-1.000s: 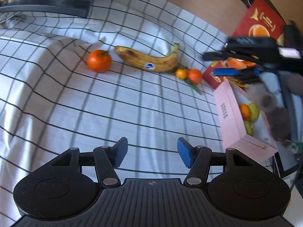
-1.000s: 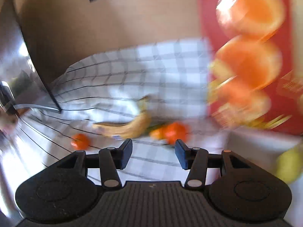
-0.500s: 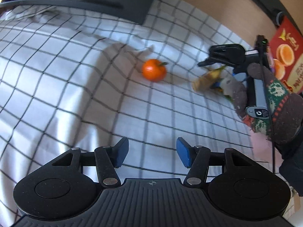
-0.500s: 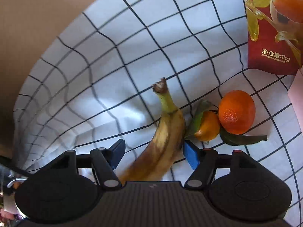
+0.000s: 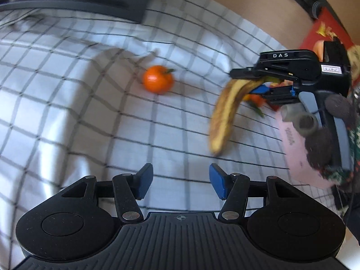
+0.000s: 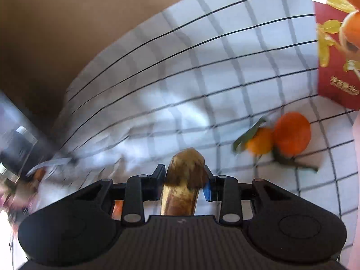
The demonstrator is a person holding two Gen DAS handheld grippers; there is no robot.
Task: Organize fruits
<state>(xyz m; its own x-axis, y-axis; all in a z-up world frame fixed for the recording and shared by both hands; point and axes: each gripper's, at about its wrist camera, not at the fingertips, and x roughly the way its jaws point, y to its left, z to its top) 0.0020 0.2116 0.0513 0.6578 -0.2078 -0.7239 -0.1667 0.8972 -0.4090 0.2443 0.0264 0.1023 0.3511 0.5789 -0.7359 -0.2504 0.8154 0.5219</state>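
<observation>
Blue pads of the right gripper [image 6: 184, 181] press on both sides of a brown-spotted banana [image 6: 183, 186], so its jaws, which have just been closing, now clamp the fruit near one end. From the left wrist view the same banana [image 5: 225, 114] hangs down out of the right gripper [image 5: 258, 85], its lower tip close to the checked cloth [image 5: 90, 103], though whether it touches is unclear through the blur. A gloved hand [image 5: 324, 126] grips the handle of that tool. Left gripper [image 5: 180, 183] stands moderately open with nothing between its pads, hovering above the cloth and holding nothing. A lone tangerine [image 5: 158, 79] with a small green stem lies on the cloth ahead of it, well apart from the banana. Two more tangerines [image 6: 281, 137] with green leaves sit touching each other just right of the held banana, near a red carton [image 6: 333, 56] printed with oranges. A pink box [image 5: 297, 148] shows at the right edge of the left wrist view, partly behind the gloved hand.
</observation>
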